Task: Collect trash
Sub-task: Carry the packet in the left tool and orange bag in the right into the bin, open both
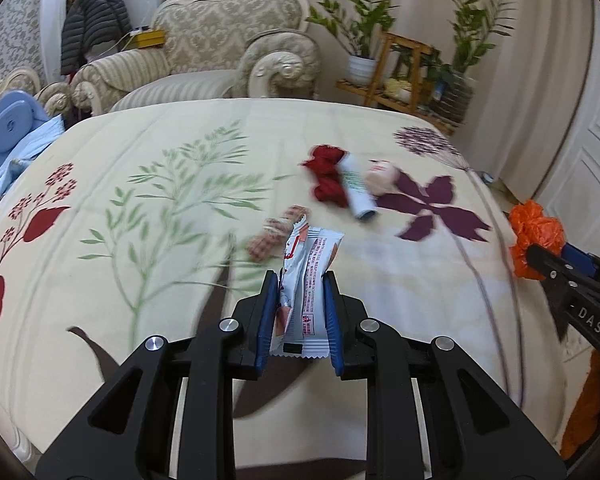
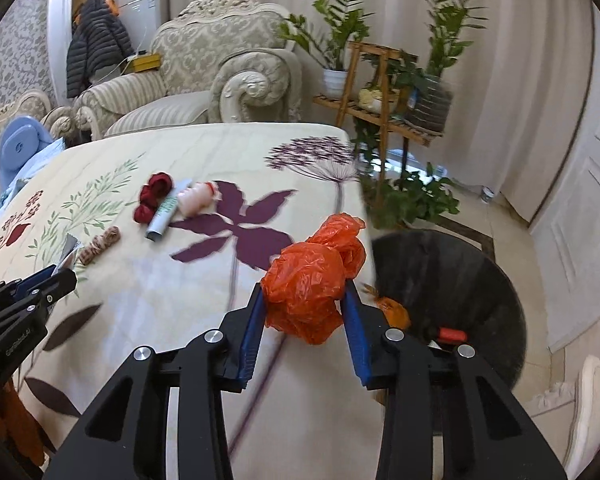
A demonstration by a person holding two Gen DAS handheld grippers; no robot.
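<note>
My left gripper [image 1: 300, 280] is shut on a white and red snack wrapper [image 1: 306, 280] and holds it above the floral tablecloth [image 1: 140, 240]. My right gripper [image 2: 305, 292] is shut on a crumpled orange plastic bag [image 2: 312, 284] at the table's right edge, beside a dark round trash bin [image 2: 452, 288] that holds some trash. On the table lie a small beige patterned bundle [image 1: 276, 232], a crumpled red cloth [image 1: 326, 178], a white and green tube [image 1: 356, 186] and a small pale bottle [image 1: 382, 178]. The right gripper with the bag also shows in the left wrist view [image 1: 540, 248].
An ornate beige armchair [image 1: 220, 52] stands behind the table. A wooden plant stand [image 2: 384, 92] with potted plants is at the back right. A blue object [image 1: 12, 124] lies at the table's far left. White doors [image 2: 580, 200] are on the right.
</note>
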